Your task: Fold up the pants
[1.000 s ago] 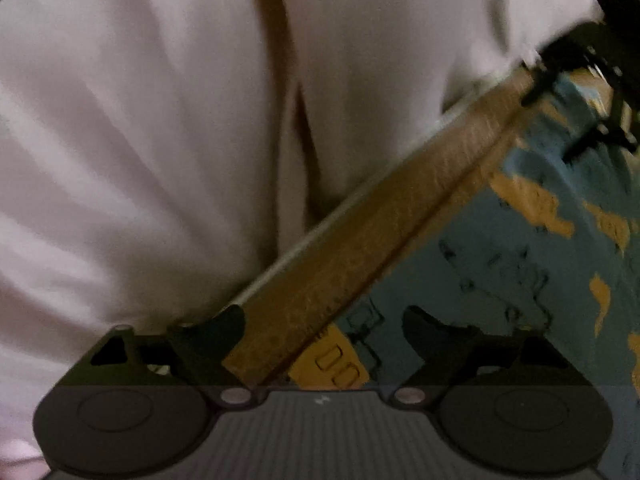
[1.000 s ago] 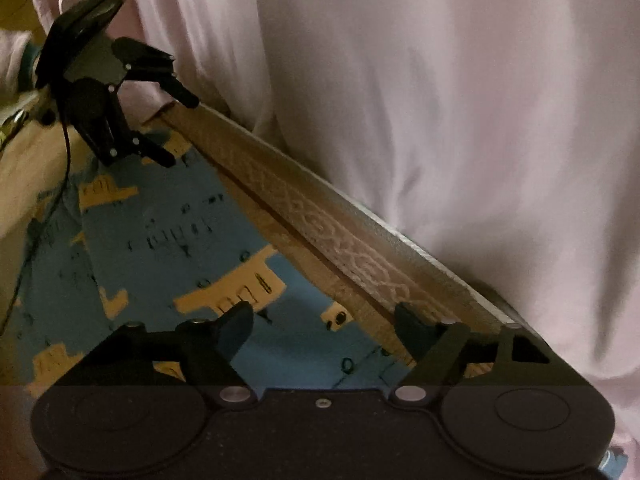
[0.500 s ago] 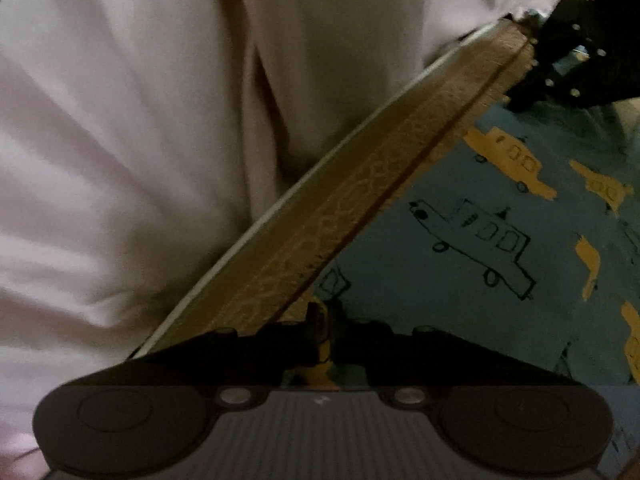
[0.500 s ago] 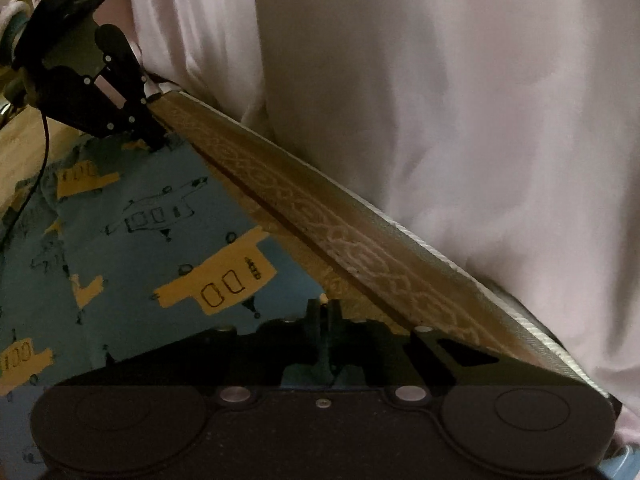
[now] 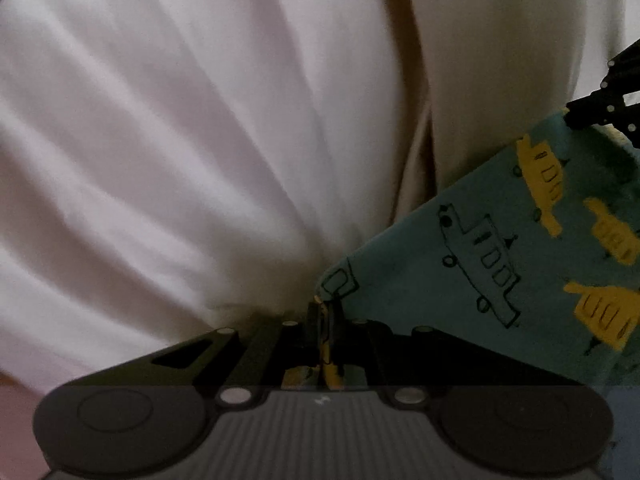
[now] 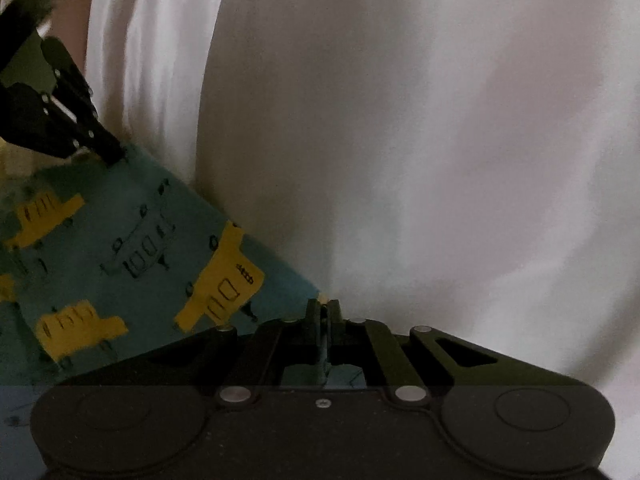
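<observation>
Left claw [image 5: 325, 312]: in the left wrist view its 2 jaws are pressed together on a corner of the pants [image 5: 500, 248], with a strip of teal and yellow cloth showing between them. The pants run from this pinch up and to the right, where the right claw [image 5: 576, 116] bites the far corner of the same edge. That edge is taut and straight between the 2 grips, and the cloth hangs away below it. A person's white shirt [image 5: 200, 140] fills the background, just behind the cloth. No table is visible here.

Right claw [image 6: 325, 312]: in the right wrist view its jaws are likewise clamped on a thin fold of teal cloth. The pants [image 6: 132, 240] stretch from here up and to the left, where the left claw [image 6: 106, 150] holds the other corner. The held edge runs straight between the 2 claws; how the pants' long axis lies relative to it cannot be told, since the rest of the garment is out of view.

Judgement: the step in hand appears to be carrying a lifted edge across for a fold. To do it well, both grips should stay firm, the edge taut and level, and both corners should travel together so the printed cloth lands square without a twist.
</observation>
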`<control>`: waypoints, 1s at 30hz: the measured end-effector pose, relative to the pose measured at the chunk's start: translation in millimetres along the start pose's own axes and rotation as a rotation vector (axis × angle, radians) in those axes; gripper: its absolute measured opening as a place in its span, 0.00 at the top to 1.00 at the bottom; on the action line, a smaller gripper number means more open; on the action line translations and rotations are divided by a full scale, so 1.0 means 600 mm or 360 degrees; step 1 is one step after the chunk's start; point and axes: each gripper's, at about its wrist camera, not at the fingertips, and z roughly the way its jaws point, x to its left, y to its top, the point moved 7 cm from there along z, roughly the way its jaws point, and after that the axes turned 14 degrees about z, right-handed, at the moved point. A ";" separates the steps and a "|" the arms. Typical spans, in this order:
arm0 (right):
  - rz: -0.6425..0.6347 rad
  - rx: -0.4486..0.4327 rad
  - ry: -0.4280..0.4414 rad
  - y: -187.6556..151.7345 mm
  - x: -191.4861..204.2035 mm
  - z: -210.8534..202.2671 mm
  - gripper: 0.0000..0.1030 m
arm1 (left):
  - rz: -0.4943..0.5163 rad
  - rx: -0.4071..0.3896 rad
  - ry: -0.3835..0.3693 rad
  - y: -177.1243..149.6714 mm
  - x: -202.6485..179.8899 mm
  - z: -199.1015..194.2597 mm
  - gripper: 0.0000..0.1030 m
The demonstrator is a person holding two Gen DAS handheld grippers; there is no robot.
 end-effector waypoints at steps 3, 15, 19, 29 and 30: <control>0.0017 0.0051 -0.0010 -0.011 -0.001 0.024 0.99 | 0.0044 0.0036 0.0022 -0.006 -0.004 0.016 0.96; 0.0225 0.0095 0.0231 -0.003 -0.033 0.016 0.47 | -0.0066 -0.0023 -0.0211 -0.048 0.072 0.010 0.39; 0.0219 0.0116 0.0236 -0.003 -0.017 0.014 0.47 | -0.0108 -0.0009 -0.0252 -0.062 0.109 0.015 0.39; 0.0274 0.0223 0.0138 -0.007 -0.018 0.041 0.80 | -0.0101 0.0107 -0.0387 -0.081 0.091 0.036 0.74; 0.0292 0.0235 0.0128 -0.008 -0.022 0.041 0.85 | -0.0113 0.0099 -0.0398 -0.078 0.091 0.033 0.83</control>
